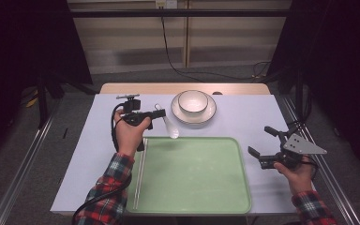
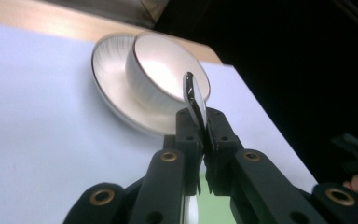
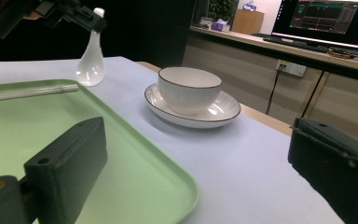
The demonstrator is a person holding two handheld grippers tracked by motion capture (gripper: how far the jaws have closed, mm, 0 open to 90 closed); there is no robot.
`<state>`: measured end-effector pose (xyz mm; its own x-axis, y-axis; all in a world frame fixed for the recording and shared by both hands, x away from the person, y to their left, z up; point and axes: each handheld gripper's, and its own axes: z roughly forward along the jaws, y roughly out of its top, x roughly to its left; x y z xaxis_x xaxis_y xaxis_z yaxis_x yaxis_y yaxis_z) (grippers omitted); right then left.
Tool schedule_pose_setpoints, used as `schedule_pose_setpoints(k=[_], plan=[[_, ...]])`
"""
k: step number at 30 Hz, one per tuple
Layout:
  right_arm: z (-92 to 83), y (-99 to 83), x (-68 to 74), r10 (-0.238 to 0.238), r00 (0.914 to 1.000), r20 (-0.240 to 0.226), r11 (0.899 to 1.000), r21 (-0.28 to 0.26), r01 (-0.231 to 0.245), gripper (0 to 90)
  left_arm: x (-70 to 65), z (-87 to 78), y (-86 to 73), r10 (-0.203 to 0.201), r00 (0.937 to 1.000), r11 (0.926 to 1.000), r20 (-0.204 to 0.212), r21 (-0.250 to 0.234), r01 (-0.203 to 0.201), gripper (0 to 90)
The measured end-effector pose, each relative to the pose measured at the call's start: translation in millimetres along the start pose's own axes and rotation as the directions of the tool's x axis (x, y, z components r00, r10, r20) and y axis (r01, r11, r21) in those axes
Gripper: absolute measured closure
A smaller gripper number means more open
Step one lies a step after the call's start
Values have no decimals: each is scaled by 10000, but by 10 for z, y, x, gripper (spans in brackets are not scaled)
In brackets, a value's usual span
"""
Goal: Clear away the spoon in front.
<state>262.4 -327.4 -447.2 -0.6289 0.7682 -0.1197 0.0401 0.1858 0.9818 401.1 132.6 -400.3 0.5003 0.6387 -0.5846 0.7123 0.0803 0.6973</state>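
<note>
The left gripper [image 1: 155,114] is clenched on the handle of a white ceramic soup spoon [image 1: 169,125], one spoon in all, which hangs from the jaws over the far left corner of the green tray [image 1: 243,197]; its bowl end points down and toward the person, its long axis slanting from the jaws near the saucer toward the tray's far edge. In the left gripper view the spoon's handle [image 2: 195,100] stands on edge between the pressed pads, with the bowl [image 2: 168,70] directly ahead and slightly left of it. That bowl [image 1: 192,101], a single white ribbed one, sits centred on a single saucer [image 1: 209,115] near the far edge of the tabletop [image 1: 89,154], just beyond and to the right of the held spoon, so I judge the coming move to be a short carry away from the person and rightward, with the spoon swung so its bowl end leads. The left hand is much the nearer of the two. The right gripper [image 1: 264,142] hovers released, jaws wide apart, near the right edge of the tabletop beside the tray's right rim, well apart from the crockery. One pair of pale chopsticks [image 1: 140,173] lies along the tray's left edge, parallel to it
</note>
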Motion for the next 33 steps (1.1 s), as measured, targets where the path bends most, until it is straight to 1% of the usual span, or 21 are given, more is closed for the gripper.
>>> schedule_pose_setpoints(k=[1,3,6,10,13,14,15,16,17,18,19,20,22,23,24,26,27,28,30,31,33], plan=[[4,1,4,50,10000,37,10000,-26,-50,38,8,-12,-25,64,10000,9999,-12,101,-64,857],[6,0,5,61,10000,39,10000,-3,-61,38,10,-36,-85,5,10000,9999,-71,138,-4,857],[8,-1,6,55,10000,21,10000,-3,-55,38,20,-73,-170,-113,9999,9992,78,387,110,857],[8,-2,3,7,10000,-29,10000,24,-7,38,35,-105,-284,-122,9999,9971,81,752,116,857],[7,-3,7,18,10000,-35,10000,24,-18,38,52,-140,-357,-228,9997,9946,-12,1008,228,857],[8,-3,4,-25,10000,-43,10000,38,26,38,55,-156,-384,-191,9998,9945,-35,1031,194,857],[13,-4,4,-49,10000,-33,10000,25,49,38,54,-163,-407,-193,9998,9926,-75,1195,200,857],[14,-5,10,8,10000,-57,10000,59,-8,38,58,-175,-425,-251,9997,9911,-61,1305,257,857],[16,-7,10,-21,10000,-74,10000,58,22,38,65,-192,-443,-235,9997,9918,-10,1260,235,857],[18,-8,9,-45,9999,-107,10000,69,46,38,74,-208,-449,-183,9998,9900,-45,1399,187,857],[20,-8,12,-36,10000,-61,10000,79,37,38,72,-220,-459,-401,9992,9896,-67,1383,406,857],[22,-9,12,-27,9999,-121,9999,102,28,38,88,-239,-465,-354,9994,9894,-29,1411,354,857],[24,-10,15,-24,9999,-114,9999,111,25,38,98,-269,-476,-429,9991,9869,8,1560,422,857],[24,-10,16,-17,9999,-128,9999,111,18,38,98,-277,-483,-395,9992,9872,-48,1544,397,857],[23,-12,13,-61,9999,-158,9999,122,63,38,97,-287,-490,-423,9991,9848,11,1688,415,857],[36,-15,24,-10,9997,-231,9999,135,13,39,106,-296,-507,-308,9994,9847,-152,1708,329,857],[45,-17,28,-83,9995,-296,9998,175,88,39,113,-298,-515,-357,9993,9816,-144,1870,377,857],[48,-17,30,-107,9994,-320,9997,209,113,38,114,-298,-528,-446,9989,9824,-161,1806,467,857],[46,-14,31,-51,9995,-307,9998,165,56,39,123,-300,-530,-250,9996,9829,-111,1820,265,857],[46,-13,31,-44,9998,-214,9999,138,47,38,120,-294,-528,-104,9997,9852,-200,1708,137,856],[42,-16,26,-137,9996,-241,9997,218,142,38,119,-277,-526,250,9993,9845,-273,1742,-199,852]])
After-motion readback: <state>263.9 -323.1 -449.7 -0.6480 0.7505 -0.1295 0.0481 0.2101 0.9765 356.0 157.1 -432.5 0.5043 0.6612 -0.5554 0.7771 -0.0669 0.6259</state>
